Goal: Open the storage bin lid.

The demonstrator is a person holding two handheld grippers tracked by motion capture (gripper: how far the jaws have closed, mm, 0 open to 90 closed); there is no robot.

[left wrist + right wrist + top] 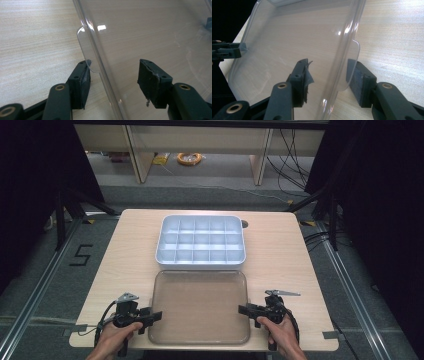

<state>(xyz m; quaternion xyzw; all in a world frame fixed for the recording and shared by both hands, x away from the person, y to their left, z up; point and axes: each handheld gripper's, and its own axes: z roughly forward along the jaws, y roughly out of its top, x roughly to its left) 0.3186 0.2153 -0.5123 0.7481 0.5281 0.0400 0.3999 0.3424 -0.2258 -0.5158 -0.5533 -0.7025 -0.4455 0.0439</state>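
A clear plastic lid [200,307] lies flat on the near half of the wooden table [280,250]. Behind it sits a white box [201,241] divided into several compartments, all bare. My left gripper [152,316] is open at the lid's left edge. In the left gripper view the left gripper [115,66] straddles the lid [150,32] rim beside a small tab [83,42], one jaw outside and one over the lid. My right gripper [245,309] is open at the lid's right edge. There the right gripper [328,63] straddles the lid [294,37] rim by its tab [352,57].
The table's near edge runs just below the lid and both hands. A small dark hole [244,224] sits by the box's back right corner. Black stand legs [65,215] flank the table on the floor, and a yellow cable coil [189,158] lies far behind.
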